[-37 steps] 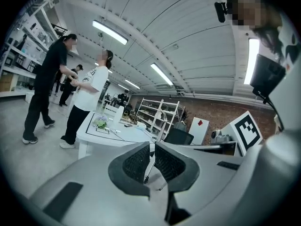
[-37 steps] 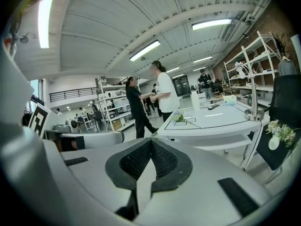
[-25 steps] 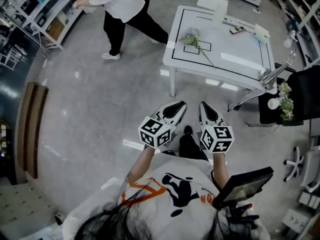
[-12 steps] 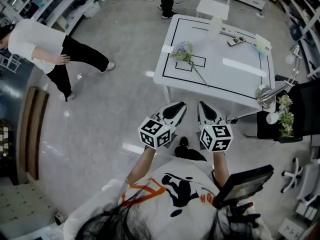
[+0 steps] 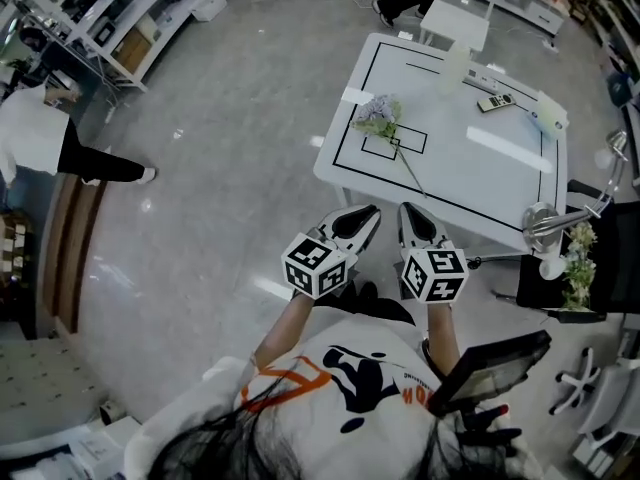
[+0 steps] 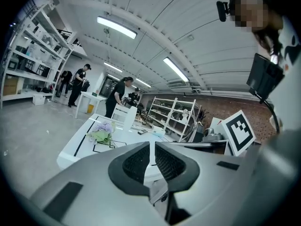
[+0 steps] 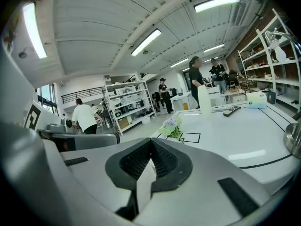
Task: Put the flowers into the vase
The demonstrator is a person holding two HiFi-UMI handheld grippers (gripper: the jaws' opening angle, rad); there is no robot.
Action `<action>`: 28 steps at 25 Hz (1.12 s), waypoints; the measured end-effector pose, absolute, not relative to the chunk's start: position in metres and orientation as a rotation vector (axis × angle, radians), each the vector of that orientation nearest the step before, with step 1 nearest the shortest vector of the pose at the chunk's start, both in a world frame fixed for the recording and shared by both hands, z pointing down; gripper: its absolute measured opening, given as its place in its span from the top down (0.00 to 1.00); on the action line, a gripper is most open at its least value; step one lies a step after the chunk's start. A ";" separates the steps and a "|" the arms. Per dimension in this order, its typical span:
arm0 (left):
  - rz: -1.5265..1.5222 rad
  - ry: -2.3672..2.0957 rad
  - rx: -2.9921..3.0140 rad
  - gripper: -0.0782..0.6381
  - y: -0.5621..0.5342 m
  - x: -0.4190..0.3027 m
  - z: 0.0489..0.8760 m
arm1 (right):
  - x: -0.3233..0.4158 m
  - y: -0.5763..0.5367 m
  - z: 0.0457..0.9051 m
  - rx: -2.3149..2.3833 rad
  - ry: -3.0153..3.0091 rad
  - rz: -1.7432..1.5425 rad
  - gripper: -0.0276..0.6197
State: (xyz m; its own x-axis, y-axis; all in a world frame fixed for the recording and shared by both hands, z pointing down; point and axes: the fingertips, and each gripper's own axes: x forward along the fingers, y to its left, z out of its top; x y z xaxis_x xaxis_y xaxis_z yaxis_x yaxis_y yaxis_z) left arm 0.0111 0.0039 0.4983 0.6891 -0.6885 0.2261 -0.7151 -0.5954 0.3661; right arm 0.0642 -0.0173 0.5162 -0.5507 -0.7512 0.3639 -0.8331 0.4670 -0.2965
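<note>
Head view: two claws, the left claw (image 5: 366, 214) and the right claw (image 5: 409, 214), are side by side at the near edge of a white bench (image 5: 470, 173). One bunch of flowers (image 5: 380, 116) lies on its left part. One tall vase (image 5: 455, 66) and one remote (image 5: 497, 101) sit at the far side.
Left gripper view: the jaws are almost together and empty.
Right gripper view: the jaws are closed and empty, with the flowers in plain sight ahead.

Bright, even light is cast by ceiling light strips (image 6: 116, 27); glare is reflected off the glossy floor (image 5: 262, 286). Edges are bent by fisheye, corners darkened.
</note>
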 end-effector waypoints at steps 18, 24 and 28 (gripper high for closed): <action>0.162 -1.016 2.487 0.84 -0.083 0.004 0.514 | 0.058 -0.095 0.533 1.411 -2.490 0.690 0.94; 0.191 -0.962 2.499 0.84 -0.128 -0.012 0.524 | 0.046 -0.139 0.549 1.436 -2.416 0.678 0.93; 0.199 -0.927 2.504 0.84 -0.155 -0.021 0.527 | 0.039 -0.164 0.562 1.420 -2.371 0.679 0.93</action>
State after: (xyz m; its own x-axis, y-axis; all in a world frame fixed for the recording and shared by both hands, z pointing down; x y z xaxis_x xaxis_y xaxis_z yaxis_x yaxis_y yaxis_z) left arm -0.0215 -0.1555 0.5274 0.7623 -0.5804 0.2865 -0.6468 -0.6668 0.3701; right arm 0.0389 -0.1637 0.5623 -0.4693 -0.7440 0.4757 -0.8830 0.4014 -0.2433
